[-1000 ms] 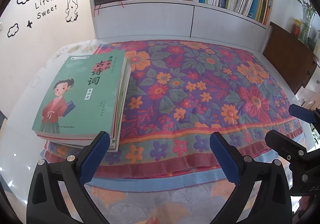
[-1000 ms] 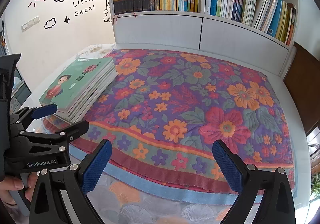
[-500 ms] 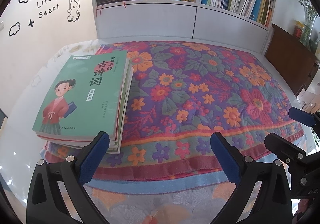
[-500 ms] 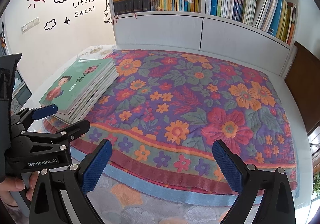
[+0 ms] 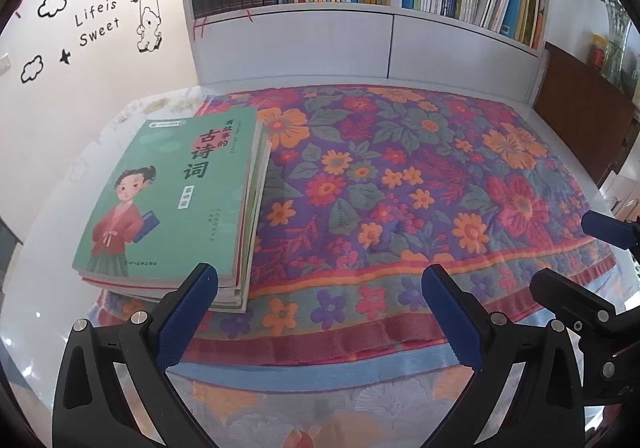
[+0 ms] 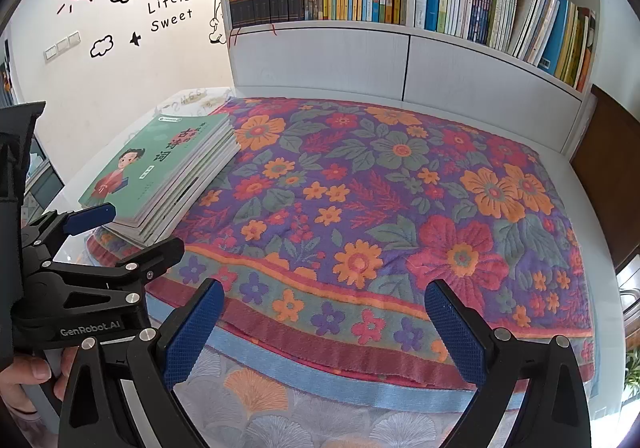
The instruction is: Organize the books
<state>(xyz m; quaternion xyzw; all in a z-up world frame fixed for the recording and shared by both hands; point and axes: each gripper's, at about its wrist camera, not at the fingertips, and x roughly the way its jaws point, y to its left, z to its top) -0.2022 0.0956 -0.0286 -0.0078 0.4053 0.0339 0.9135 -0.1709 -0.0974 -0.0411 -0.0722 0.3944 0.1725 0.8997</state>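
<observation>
Books, one stack (image 5: pixel 172 207): thin paperbacks lying flat at the left edge of the flowered purple, orange and red quilted cloth (image 5: pixel 400 183) that is covering the white table (image 6: pixel 132 127). The top one is showing a green cover with red Chinese characters and a drawn girl in a red robe; the white page edges below it are fanning slightly toward the cloth.

White wall bookshelf (image 6: pixel 400 47), two compartments: the left one is holding upright black volumes, then yellow and blue spines; the right one is holding blue, white and green books, those at its far end leaning.

You are holding your left gripper (image 5: pixel 320 312) just short of the stack, jaws spread wide, gripping nothing. Your right gripper (image 6: pixel 324 322) is hovering over the cloth's near border, likewise gaping and empty.
</observation>
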